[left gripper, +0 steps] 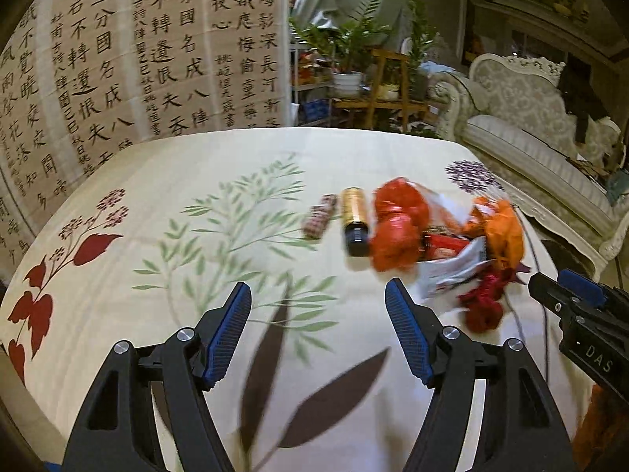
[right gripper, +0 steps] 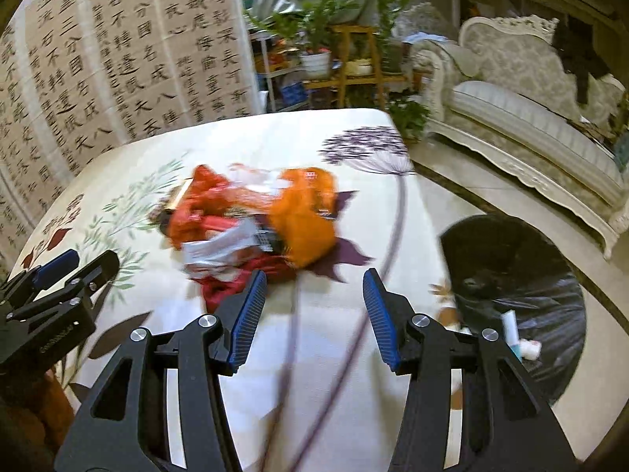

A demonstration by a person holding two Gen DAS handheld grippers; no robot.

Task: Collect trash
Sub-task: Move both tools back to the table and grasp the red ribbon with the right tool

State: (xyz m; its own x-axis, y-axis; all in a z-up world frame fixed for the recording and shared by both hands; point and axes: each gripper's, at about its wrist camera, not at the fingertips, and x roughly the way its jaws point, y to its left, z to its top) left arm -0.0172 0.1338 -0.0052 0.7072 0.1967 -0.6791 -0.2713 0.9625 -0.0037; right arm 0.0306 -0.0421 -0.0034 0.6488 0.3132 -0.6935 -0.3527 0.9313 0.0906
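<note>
On the flowered tablecloth [left gripper: 220,157] ahead of us lies the trash: a heap of red, orange and white wrappers [left gripper: 444,236], with a gold bottle [left gripper: 354,220] touching its left side and a small patterned packet [left gripper: 320,216] just beyond that. Our left gripper [left gripper: 318,299] is spread wide with nothing between its blue pads, while our right gripper [right gripper: 314,287] is partly open and also empty, near the front edge of the heap. Beside the table, on the floor, stands a black bag [right gripper: 550,299] with a little tube inside.
</note>
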